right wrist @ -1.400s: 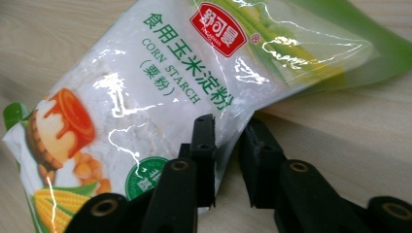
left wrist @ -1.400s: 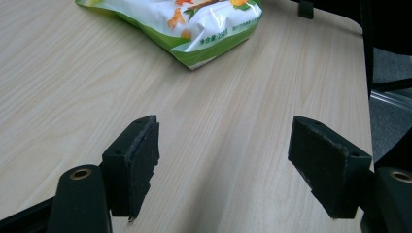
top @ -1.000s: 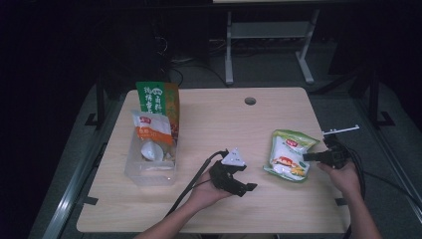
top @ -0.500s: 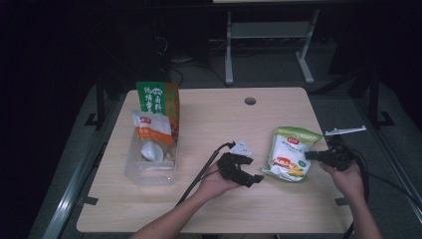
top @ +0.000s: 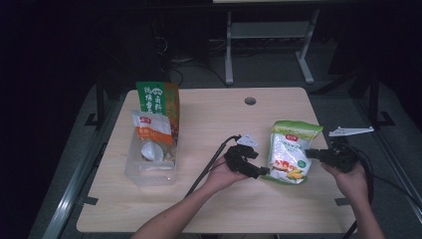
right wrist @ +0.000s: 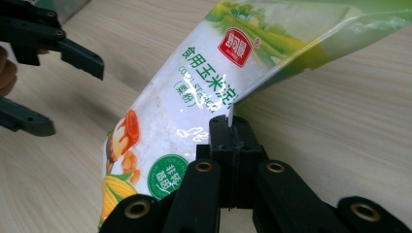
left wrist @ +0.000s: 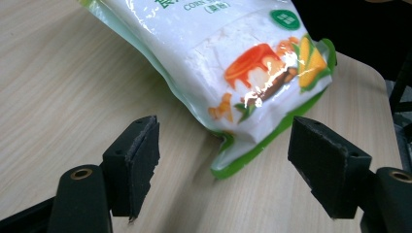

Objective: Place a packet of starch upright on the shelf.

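Note:
A white bag with green edges and a corn picture is held at its right edge by my right gripper, which is shut on it. That side is raised off the table and the bag tilts. In the right gripper view the shut jaws pinch the thin side seam of the bag. My left gripper stands open just left of the bag's lower corner. In the left gripper view its jaws are wide apart, and the bag's bottom corner lies just ahead of them, untouched.
A clear plastic bin at the table's left holds a white and orange packet. A green and orange bag stands behind it. A cable hole is at the far edge. The table's right edge is close to my right hand.
My left gripper has moved right, up to the bag's lower left corner. My right gripper has risen with the bag's edge, so the bag stands steeper.

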Demonstrator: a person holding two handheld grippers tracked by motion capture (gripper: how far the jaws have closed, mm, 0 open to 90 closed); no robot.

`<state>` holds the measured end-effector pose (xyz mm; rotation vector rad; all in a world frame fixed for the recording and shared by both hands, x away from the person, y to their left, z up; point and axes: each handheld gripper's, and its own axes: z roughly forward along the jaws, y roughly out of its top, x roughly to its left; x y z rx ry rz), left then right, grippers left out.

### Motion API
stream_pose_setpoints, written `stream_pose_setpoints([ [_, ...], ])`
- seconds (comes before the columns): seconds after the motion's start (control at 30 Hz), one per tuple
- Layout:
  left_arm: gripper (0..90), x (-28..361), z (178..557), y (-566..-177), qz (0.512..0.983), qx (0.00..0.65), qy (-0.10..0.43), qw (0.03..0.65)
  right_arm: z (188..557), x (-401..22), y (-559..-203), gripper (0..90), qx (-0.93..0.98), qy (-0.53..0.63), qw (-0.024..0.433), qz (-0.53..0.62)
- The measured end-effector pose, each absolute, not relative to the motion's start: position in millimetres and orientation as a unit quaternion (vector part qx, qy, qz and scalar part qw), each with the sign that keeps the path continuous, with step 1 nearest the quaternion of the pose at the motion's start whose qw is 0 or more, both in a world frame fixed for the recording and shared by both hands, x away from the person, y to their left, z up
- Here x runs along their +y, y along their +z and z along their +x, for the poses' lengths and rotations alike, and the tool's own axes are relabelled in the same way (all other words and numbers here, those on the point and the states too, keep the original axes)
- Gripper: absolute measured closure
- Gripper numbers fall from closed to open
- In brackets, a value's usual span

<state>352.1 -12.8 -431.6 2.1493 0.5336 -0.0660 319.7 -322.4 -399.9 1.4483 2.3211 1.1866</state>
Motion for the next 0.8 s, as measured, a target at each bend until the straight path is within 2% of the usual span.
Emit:
stream_pose_setpoints([
  [0.53,27.4,-42.4,376.8,-441.2,0.851,0.239,-0.08,0.461,302.2,-313.9,-391.2,90.0,0.79,0.417,0.11,0.436],
  [0.8,40.0,-44.7,385.1,-443.0,0.834,0.25,-0.122,0.477,296.4,-312.8,-393.9,90.0,0.794,0.426,0.113,0.419],
])
